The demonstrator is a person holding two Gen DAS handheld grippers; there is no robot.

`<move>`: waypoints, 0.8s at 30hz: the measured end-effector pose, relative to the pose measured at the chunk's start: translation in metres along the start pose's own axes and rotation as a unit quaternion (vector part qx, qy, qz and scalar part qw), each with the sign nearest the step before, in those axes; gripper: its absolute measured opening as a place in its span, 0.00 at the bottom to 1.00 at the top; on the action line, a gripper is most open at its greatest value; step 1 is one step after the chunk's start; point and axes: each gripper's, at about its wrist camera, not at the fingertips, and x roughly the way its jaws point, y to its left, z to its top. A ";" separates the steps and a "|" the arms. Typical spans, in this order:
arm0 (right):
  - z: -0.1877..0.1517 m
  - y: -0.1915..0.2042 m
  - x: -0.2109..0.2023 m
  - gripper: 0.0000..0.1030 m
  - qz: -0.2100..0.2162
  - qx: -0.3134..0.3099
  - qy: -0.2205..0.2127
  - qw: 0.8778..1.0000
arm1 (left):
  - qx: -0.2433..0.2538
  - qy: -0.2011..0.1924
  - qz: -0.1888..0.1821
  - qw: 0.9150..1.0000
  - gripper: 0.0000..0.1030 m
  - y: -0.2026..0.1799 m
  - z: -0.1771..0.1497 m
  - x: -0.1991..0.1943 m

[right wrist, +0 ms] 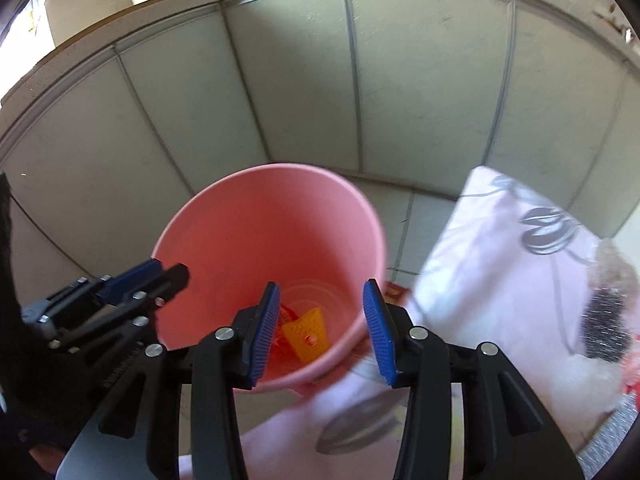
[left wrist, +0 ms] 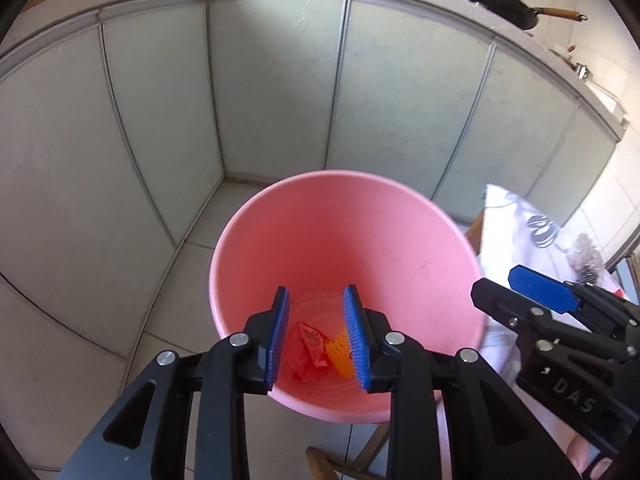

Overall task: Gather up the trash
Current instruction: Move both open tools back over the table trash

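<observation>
A pink bin (left wrist: 360, 236) stands on the tiled floor below both grippers. At its bottom lie a crumpled red wrapper (left wrist: 308, 348) and an orange perforated piece (left wrist: 340, 350). My left gripper (left wrist: 316, 294) hangs open over the bin's mouth with nothing between its blue pads. The right gripper (left wrist: 496, 280) shows at the right edge of the left wrist view, beside the rim. In the right wrist view the bin (right wrist: 260, 220) sits lower left. My right gripper (right wrist: 322, 285) is open and empty above its right rim. The orange piece (right wrist: 308, 332) lies inside, and the left gripper (right wrist: 168, 272) is at the left.
Pale cabinet doors (left wrist: 280, 100) curve around behind the bin under a counter holding a black wok (left wrist: 504, 0). A table with a pale patterned cloth (right wrist: 500, 280) stands right of the bin, with a fluffy item and dark brush (right wrist: 604, 320) on it. Wooden legs (left wrist: 340, 460) show below.
</observation>
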 end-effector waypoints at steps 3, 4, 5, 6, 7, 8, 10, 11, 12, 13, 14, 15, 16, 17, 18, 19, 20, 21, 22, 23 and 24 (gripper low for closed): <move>-0.006 -0.003 -0.013 0.43 -0.015 0.006 -0.009 1.000 | 0.013 -0.010 -0.016 1.000 0.27 -0.007 0.000 -0.013; -0.008 -0.004 -0.019 0.43 -0.020 0.008 -0.012 1.000 | 0.017 -0.012 -0.020 1.000 0.27 -0.010 -0.001 -0.015; -0.011 -0.006 -0.023 0.43 -0.022 0.009 -0.014 1.000 | 0.023 -0.015 -0.025 0.999 0.28 -0.014 -0.001 -0.019; -0.013 -0.008 -0.027 0.43 -0.023 0.011 -0.016 1.000 | 0.028 -0.017 -0.031 0.999 0.28 -0.018 -0.002 -0.022; -0.017 -0.011 -0.033 0.43 -0.025 0.014 -0.019 0.999 | 0.035 -0.020 -0.037 0.999 0.28 -0.022 -0.004 -0.029; -0.020 -0.014 -0.039 0.43 -0.029 0.017 -0.021 0.999 | 0.039 -0.022 -0.043 0.998 0.28 -0.026 -0.005 -0.033; -0.027 -0.021 -0.049 0.43 -0.033 0.026 -0.026 0.999 | 0.048 -0.026 -0.053 0.997 0.28 -0.033 -0.007 -0.040; -0.031 -0.025 -0.055 0.43 -0.035 0.033 -0.028 0.998 | 0.052 -0.029 -0.060 0.996 0.28 -0.038 -0.008 -0.045; -0.036 -0.029 -0.061 0.43 -0.035 0.038 -0.030 0.998 | 0.055 -0.030 -0.064 0.996 0.28 -0.040 -0.009 -0.048; -0.042 -0.035 -0.068 0.43 -0.036 0.044 -0.033 0.998 | 0.062 -0.031 -0.070 0.995 0.28 -0.045 -0.011 -0.052; -0.046 -0.040 -0.075 0.43 -0.038 0.050 -0.036 0.997 | 0.065 -0.031 -0.073 0.995 0.28 -0.047 -0.012 -0.055; -0.050 -0.045 -0.081 0.43 -0.040 0.054 -0.040 0.997 | 0.069 -0.032 -0.076 0.994 0.28 -0.050 -0.013 -0.059; -0.053 -0.050 -0.087 0.43 -0.043 0.057 -0.043 0.997 | 0.074 -0.034 -0.080 0.994 0.28 -0.054 -0.015 -0.064; -0.058 -0.054 -0.092 0.43 -0.047 0.060 -0.046 0.996 | 0.078 -0.037 -0.083 0.993 0.28 -0.057 -0.016 -0.068; -0.064 -0.060 -0.100 0.43 -0.050 0.064 -0.050 0.995 | 0.082 -0.040 -0.086 0.992 0.28 -0.059 -0.019 -0.073; -0.069 -0.064 -0.105 0.43 -0.053 0.069 -0.052 0.995 | 0.085 -0.041 -0.089 0.992 0.28 -0.063 -0.018 -0.074; -0.073 -0.067 -0.110 0.43 -0.055 0.072 -0.052 0.995 | 0.088 -0.041 -0.094 0.991 0.28 -0.066 -0.019 -0.076; -0.076 -0.070 -0.113 0.43 -0.057 0.076 -0.051 0.994 | 0.092 -0.041 -0.099 0.990 0.28 -0.071 -0.021 -0.078; -0.082 -0.075 -0.118 0.43 -0.063 0.080 -0.050 0.994 | 0.093 -0.040 -0.102 0.990 0.28 -0.074 -0.022 -0.080; -0.089 -0.079 -0.123 0.43 -0.067 0.084 -0.048 0.993 | 0.095 -0.041 -0.107 0.989 0.28 -0.077 -0.024 -0.082; -0.095 -0.084 -0.128 0.43 -0.070 0.088 -0.047 0.993 | 0.097 -0.042 -0.112 0.988 0.28 -0.080 -0.025 -0.085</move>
